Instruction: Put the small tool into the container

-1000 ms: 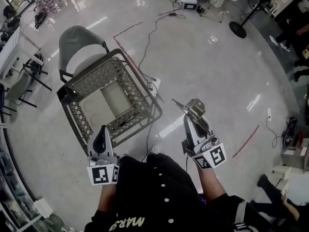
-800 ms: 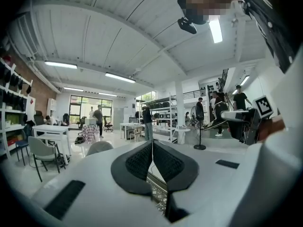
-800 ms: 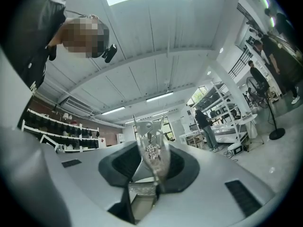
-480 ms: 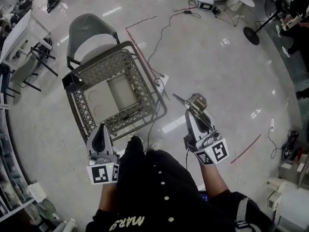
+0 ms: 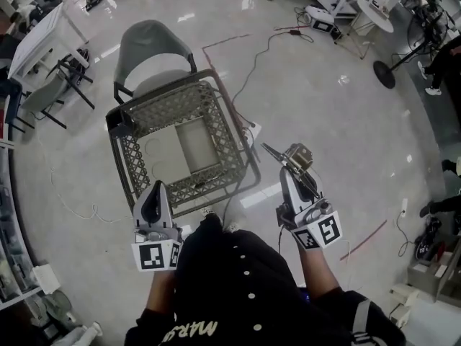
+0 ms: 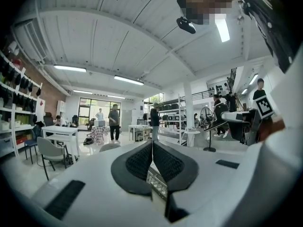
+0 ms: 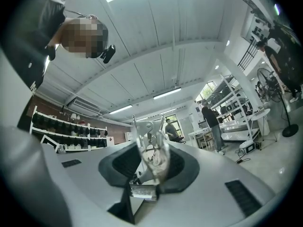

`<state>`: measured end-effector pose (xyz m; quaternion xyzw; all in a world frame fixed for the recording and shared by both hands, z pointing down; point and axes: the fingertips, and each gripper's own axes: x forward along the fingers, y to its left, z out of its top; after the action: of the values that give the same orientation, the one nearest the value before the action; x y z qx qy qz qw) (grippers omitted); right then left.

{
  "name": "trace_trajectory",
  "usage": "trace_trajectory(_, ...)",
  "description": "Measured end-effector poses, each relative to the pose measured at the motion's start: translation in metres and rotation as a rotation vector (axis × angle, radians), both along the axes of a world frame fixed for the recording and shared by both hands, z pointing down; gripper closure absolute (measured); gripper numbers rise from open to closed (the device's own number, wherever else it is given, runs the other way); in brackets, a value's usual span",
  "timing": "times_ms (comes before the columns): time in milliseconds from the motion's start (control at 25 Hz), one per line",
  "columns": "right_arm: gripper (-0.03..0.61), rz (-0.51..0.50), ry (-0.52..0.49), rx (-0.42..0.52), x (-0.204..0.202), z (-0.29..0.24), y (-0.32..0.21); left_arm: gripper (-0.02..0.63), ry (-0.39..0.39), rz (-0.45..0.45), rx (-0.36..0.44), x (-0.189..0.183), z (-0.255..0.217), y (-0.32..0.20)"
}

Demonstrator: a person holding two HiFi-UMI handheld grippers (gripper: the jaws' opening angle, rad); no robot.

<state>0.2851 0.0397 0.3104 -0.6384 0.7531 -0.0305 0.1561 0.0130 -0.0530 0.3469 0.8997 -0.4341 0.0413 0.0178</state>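
Head view: a person closes on the wire basket (image 5: 130, 166), which sits more squarely ahead than a second ago, with both grippers carried along in front. The right gripper (image 5: 294, 175) stays part-closed on the small tool (image 5: 297, 154), held over bare floor just right of the basket's rim, so the drop looks near but not begun. The left gripper (image 5: 153, 193) has its jaws pressed together on nothing. What looks like clear wrap blurs the tool's shape, and the left gripper view shows only a sliver of mesh.

Glossy floor (image 5: 338, 121) carries a wire cart (image 5: 173, 105) and grey chair (image 5: 153, 47).
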Motion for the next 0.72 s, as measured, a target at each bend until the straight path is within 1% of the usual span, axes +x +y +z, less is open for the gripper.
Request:
trace_trajectory(240,0.46,-0.038,0.01,0.004,-0.022,-0.008,-0.039,0.584,0.012,-0.035,0.003,-0.025,-0.004,-0.027)
trace_trajectory(720,0.461,-0.144,0.031,-0.002,-0.093,-0.005,-0.121,0.584,0.036,-0.141,-0.004,-0.101,0.007,-0.077)
